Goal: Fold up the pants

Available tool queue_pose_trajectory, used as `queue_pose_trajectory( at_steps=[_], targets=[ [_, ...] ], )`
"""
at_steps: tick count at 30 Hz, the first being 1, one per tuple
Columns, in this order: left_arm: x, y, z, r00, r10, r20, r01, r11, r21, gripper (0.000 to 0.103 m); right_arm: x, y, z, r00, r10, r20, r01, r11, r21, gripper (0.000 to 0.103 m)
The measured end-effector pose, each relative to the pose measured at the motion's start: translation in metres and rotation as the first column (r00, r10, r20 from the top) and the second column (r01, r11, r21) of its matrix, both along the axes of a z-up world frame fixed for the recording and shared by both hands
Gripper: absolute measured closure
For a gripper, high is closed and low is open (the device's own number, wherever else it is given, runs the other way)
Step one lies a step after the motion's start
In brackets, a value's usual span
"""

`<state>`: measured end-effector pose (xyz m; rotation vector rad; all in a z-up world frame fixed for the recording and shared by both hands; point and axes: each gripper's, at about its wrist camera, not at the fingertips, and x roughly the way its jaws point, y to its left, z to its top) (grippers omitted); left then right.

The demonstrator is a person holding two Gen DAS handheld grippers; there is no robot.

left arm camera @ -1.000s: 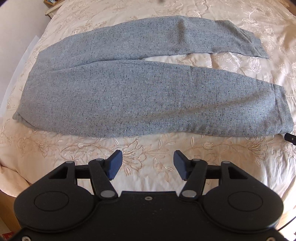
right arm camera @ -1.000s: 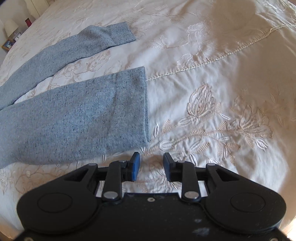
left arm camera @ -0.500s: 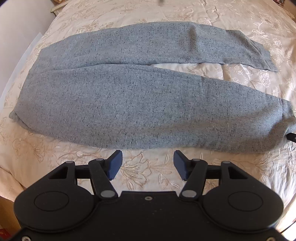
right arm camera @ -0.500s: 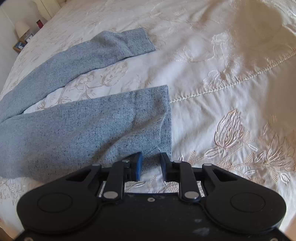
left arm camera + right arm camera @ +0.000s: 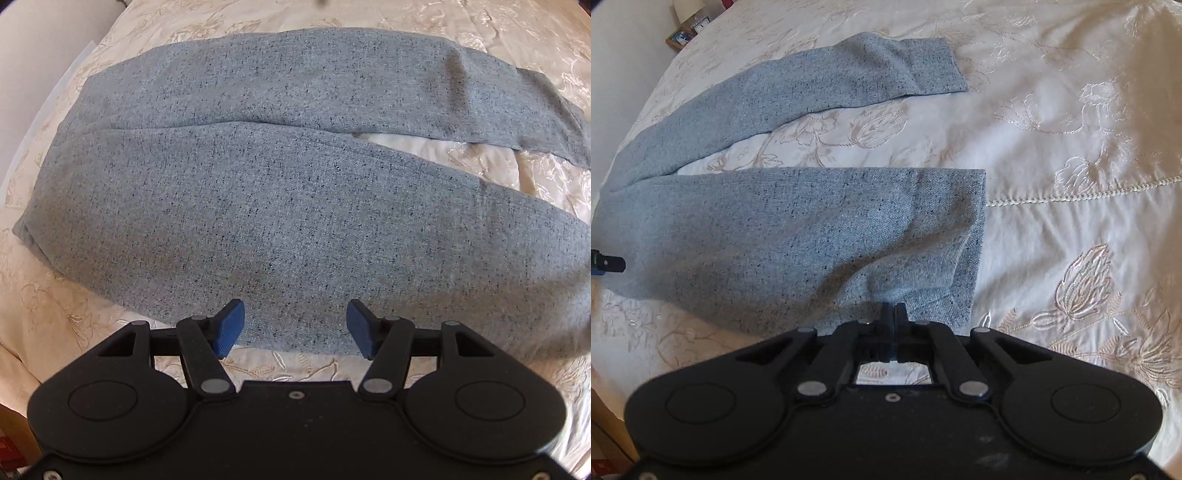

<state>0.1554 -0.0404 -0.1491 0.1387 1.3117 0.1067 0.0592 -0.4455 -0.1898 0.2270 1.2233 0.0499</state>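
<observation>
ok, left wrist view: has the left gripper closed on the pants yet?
No: the left gripper stands with its jaws wide apart over the near edge of the grey pants, pads not pressing the cloth.

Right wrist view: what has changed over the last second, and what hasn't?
The right gripper closed in on the near leg's cuff and its fingers have just shut on the cuff's near edge, puckering it. The left gripper came forward over the pants edge, fingers open as before. The pants otherwise lie spread on the bedspread.
</observation>
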Motion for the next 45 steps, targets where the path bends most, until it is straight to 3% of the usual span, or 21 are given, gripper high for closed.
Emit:
queue_pose_trajectory(
  at_steps=[3,5,6,8,13,19,20,21,22,30,33,35,38,40,41,42,43,45],
  targets=[
    [-0.003,-0.004,0.005,0.998,-0.058,0.012,0.058,0.998,0.012,0.039,-0.015,-0.010,0.020,0.999,-0.040,0.015,0.040,0.998,-0.041,0.102],
    [-0.002,-0.006,0.003,0.997,-0.080,0.012,0.080,0.997,0.013,0.039,-0.030,-0.020,0.035,0.994,-0.036,0.105,0.044,0.996,-0.072,0.096],
    [-0.002,-0.007,0.001,0.996,-0.086,0.007,0.086,0.996,0.011,0.039,-0.034,-0.021,0.037,0.990,-0.007,0.143,0.024,0.993,-0.112,0.081],
    [-0.001,-0.010,-0.004,0.995,-0.099,-0.017,0.099,0.995,0.004,0.039,-0.035,-0.020,0.035,0.989,0.064,0.135,-0.040,0.985,-0.168,0.053],
    [-0.008,-0.013,-0.006,0.997,-0.070,-0.030,0.069,0.998,-0.009,0.039,-0.019,-0.016,0.018,0.972,0.178,0.156,-0.146,0.969,-0.197,0.052],
    [-0.019,-0.011,-0.007,0.998,-0.042,-0.049,0.041,0.999,-0.022,0.039,0.002,-0.003,-0.017,0.941,0.335,0.051,-0.321,0.929,-0.186,0.051],
    [-0.020,-0.011,-0.007,0.998,-0.042,-0.053,0.041,0.999,-0.020,0.039,0.002,-0.001,-0.019,0.935,0.350,0.057,-0.335,0.924,-0.184,0.056],
    [-0.021,-0.011,-0.008,0.997,-0.044,-0.056,0.043,0.999,-0.016,0.039,0.003,-0.001,-0.019,0.931,0.359,0.057,-0.346,0.923,-0.167,0.082],
    [-0.022,-0.012,-0.008,0.997,-0.047,-0.058,0.046,0.999,-0.012,0.039,0.003,-0.001,-0.017,0.935,0.350,0.050,-0.340,0.929,-0.148,0.093],
    [-0.018,-0.010,0.009,0.995,-0.097,-0.027,0.097,0.995,-0.022,0.039,-0.021,-0.033,0.016,0.982,0.185,0.034,-0.186,0.982,0.021,0.095],
    [-0.007,-0.009,0.013,0.991,-0.132,-0.011,0.132,0.991,-0.023,0.039,-0.035,-0.054,0.025,0.997,0.073,0.019,-0.075,0.991,0.110,0.096],
    [0.002,-0.010,0.008,0.988,-0.154,-0.007,0.154,0.988,0.001,0.039,-0.039,-0.058,0.024,0.999,0.036,0.013,-0.037,0.992,0.122,0.096],
    [0.011,-0.013,-0.015,0.981,-0.190,-0.026,0.191,0.981,0.041,0.038,-0.035,-0.048,0.007,0.998,0.049,-0.047,-0.045,0.996,0.082,0.096],
    [0.015,-0.016,-0.046,0.969,-0.224,-0.103,0.233,0.968,0.094,0.038,-0.034,-0.040,-0.004,0.995,0.039,-0.091,-0.035,0.999,0.038,0.094],
    [0.015,-0.016,-0.059,0.961,-0.239,-0.137,0.255,0.960,0.117,0.035,-0.033,-0.036,-0.006,0.993,0.025,-0.111,-0.024,1.000,0.006,0.086],
    [0.012,-0.014,-0.064,0.957,-0.262,-0.124,0.277,0.953,0.122,0.033,-0.032,-0.033,-0.004,0.992,-0.010,-0.123,0.006,0.999,-0.036,0.080],
    [0.011,-0.012,-0.062,0.954,-0.280,-0.112,0.292,0.950,0.113,0.033,-0.032,-0.030,0.001,0.990,-0.059,-0.126,0.048,0.995,-0.091,0.080],
    [0.011,-0.005,-0.048,0.956,-0.277,-0.092,0.285,0.955,0.081,0.040,-0.032,-0.021,0.019,0.985,-0.162,-0.063,0.146,0.966,-0.213,0.075]
  ],
)
